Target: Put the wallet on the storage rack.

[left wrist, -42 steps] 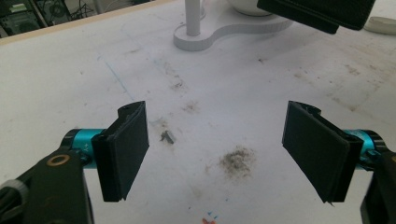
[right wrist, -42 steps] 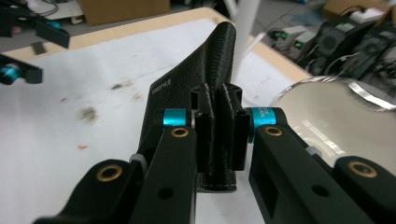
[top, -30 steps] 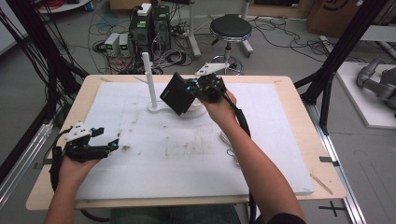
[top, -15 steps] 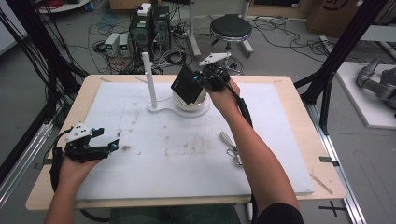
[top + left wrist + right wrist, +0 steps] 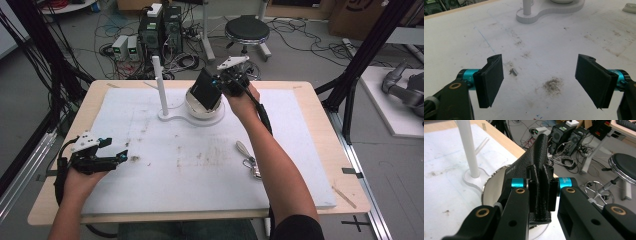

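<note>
Table under smudged white sheet | our right gripper clamps the black wallet, tilted above the white bowl | our left gripper wide, low near the left edge

1. My left gripper has flat black pads on teal collars beside brass-ringed screws.
2. My right gripper matches: teal collars, brass rings, black links.
3. A dark short sleeve sits behind it.

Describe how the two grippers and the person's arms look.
Both the left gripper and the right gripper are black, with flat black jaws, cyan collars and brass-coloured rivets. Each carries a grey three-cornered plate and trails a black cable. The forearms are bare; a dark sleeve shows at the right upper arm.
</note>
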`<state>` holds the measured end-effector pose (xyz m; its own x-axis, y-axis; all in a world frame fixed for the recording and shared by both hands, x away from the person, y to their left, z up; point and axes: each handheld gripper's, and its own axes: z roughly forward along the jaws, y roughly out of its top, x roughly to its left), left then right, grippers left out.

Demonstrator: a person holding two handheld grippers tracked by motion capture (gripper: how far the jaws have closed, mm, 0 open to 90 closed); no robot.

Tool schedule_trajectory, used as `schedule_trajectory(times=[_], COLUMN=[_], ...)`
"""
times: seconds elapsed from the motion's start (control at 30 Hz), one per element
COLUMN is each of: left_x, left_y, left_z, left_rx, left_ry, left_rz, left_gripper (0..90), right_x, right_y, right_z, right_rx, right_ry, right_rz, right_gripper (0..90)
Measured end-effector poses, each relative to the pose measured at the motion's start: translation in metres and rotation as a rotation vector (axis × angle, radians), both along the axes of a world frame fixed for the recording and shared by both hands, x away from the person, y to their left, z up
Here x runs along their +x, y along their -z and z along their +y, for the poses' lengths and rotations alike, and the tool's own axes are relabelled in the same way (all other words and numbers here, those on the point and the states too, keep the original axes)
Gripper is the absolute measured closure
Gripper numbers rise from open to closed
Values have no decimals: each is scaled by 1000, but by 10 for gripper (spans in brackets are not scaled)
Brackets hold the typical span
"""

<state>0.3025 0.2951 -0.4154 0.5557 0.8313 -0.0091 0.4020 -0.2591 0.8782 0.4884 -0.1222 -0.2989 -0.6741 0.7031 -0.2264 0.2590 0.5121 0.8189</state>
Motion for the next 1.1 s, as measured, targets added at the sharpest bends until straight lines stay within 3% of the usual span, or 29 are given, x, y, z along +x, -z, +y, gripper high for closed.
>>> schedule_trajectory(times=[0.3,0.57,0.7,0.77,0.83,0.97,1.03,1.1], left_x=[0,0,1,1,2,2,2,3], left_y=[1,1,2,2,3,2,2,2], left_z=[0,1,1,1,1,1,1,1], left_rx=[1,-2,-6,-6,-6,-10,-12,-10], left_ry=[4,1,0,4,4,7,8,9], left_rz=[4,5,8,9,11,12,11,11], left_gripper=[228,227,227,228,228,228,228,228], right_x=[4,5,7,8,8,4,-1,-8], right_y=[3,13,22,25,26,19,16,14], right_z=[0,14,20,23,24,18,12,6], right_rx=[-13,-82,-106,-110,-109,-74,-65,-49], right_ry=[11,-7,-11,-13,-9,-5,-6,-7], right_rz=[-13,-12,19,47,57,61,79,59], right_gripper=[851,849,837,802,663,500,455,421])
